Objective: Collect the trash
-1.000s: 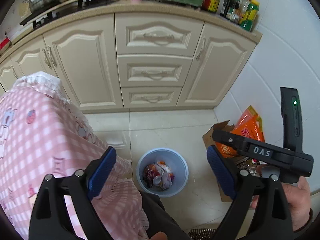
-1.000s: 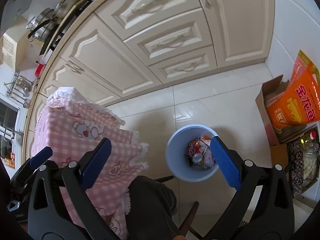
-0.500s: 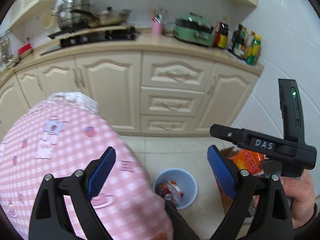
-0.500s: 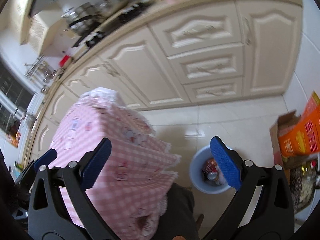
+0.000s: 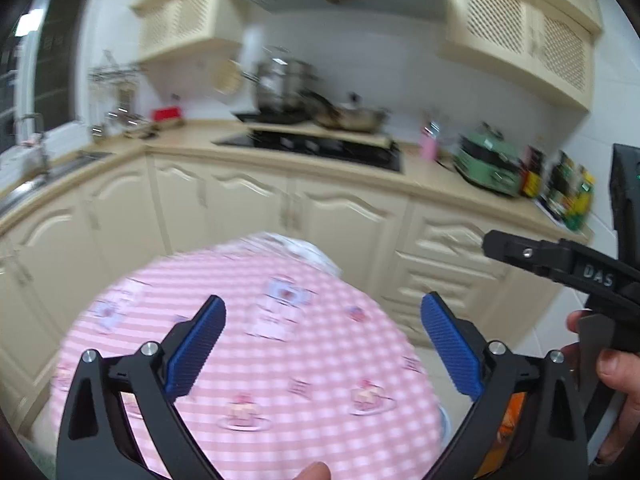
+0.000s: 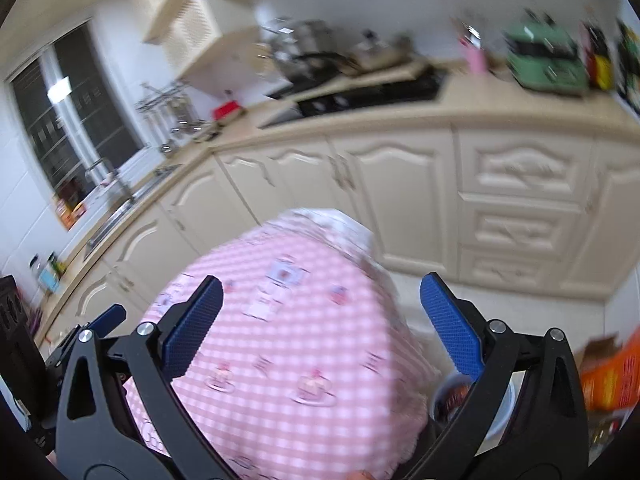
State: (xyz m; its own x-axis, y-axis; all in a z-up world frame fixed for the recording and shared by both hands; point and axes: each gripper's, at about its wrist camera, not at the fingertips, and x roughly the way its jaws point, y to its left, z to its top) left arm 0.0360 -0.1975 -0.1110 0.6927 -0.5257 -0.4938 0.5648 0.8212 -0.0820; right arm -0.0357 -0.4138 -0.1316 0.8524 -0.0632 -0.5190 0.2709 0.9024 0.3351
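Observation:
My left gripper [image 5: 322, 336] is open and empty, raised over a table with a pink checked cloth [image 5: 280, 360]. My right gripper [image 6: 320, 316] is open and empty over the same cloth [image 6: 288, 344]. The light blue trash bin [image 6: 452, 394] with wrappers inside shows only as a sliver behind my right finger in the right wrist view; in the left wrist view it is almost hidden by the table. The right gripper's body [image 5: 576, 272] shows at the right of the left wrist view. No loose trash shows on the cloth.
Cream kitchen cabinets [image 5: 320, 224] with a hob [image 5: 312, 144], pots and a green appliance [image 5: 488, 164] run along the back. A sink [image 6: 116, 208] is at the left. An orange bag in a cardboard box [image 6: 608, 372] stands on the floor at the right.
Both grippers have tilted up from the floor and bin toward the table top and counter. The bin has dropped almost out of view. Both stay open.

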